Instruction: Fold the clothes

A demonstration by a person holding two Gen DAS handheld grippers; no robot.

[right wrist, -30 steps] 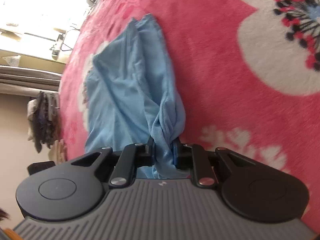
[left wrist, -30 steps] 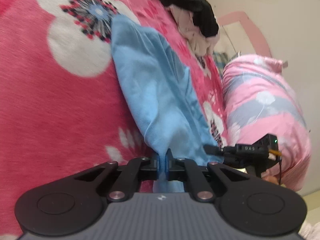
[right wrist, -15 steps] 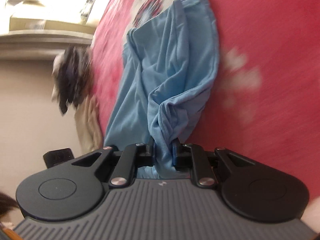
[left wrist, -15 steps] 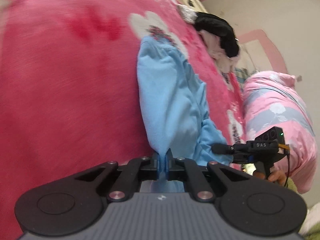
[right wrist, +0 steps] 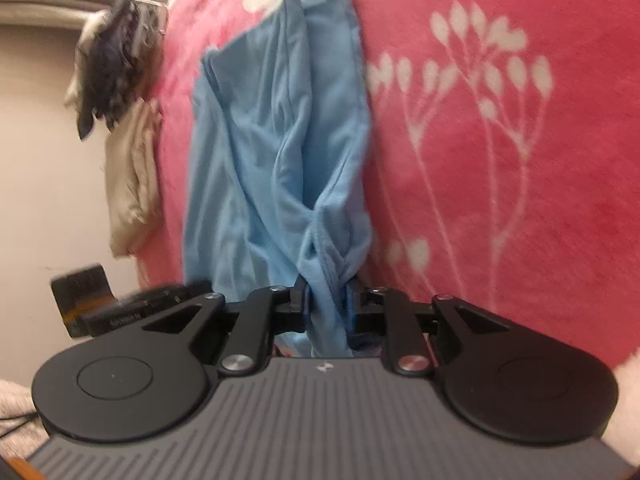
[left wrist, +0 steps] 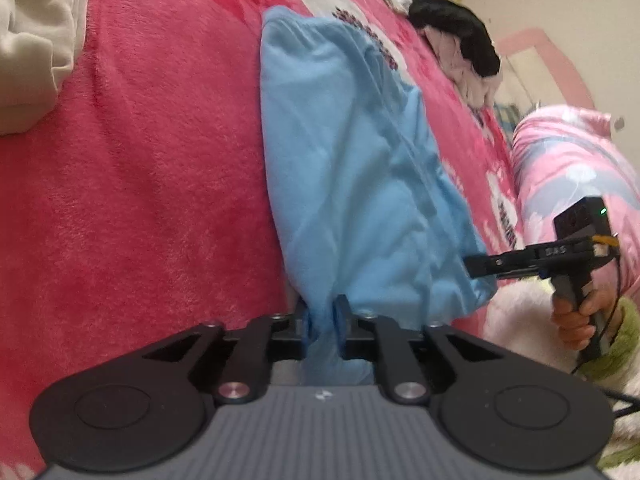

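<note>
A light blue garment (left wrist: 352, 168) lies stretched lengthwise on a pink floral blanket (left wrist: 140, 200). My left gripper (left wrist: 324, 320) is shut on one near corner of it, cloth bunched between the blue pads. In the right wrist view the same blue garment (right wrist: 276, 152) runs away from me, wrinkled and twisted near my right gripper (right wrist: 326, 304), which is shut on the other near corner. The right gripper (left wrist: 480, 266) also shows in the left wrist view, held by a hand (left wrist: 576, 312) at the garment's right edge.
A pile of black and pale clothes (left wrist: 460, 40) lies at the far end of the bed. A pink quilt (left wrist: 576, 168) is rolled up at the right. A cream cloth (left wrist: 36, 40) sits at the upper left. Dark and beige clothes (right wrist: 116, 88) lie at the bed's edge.
Both grippers have pulled the garment back toward the near edge of the bed, still shut on it. More of the blanket shows beyond the garment, and the cloth lies straighter.
</note>
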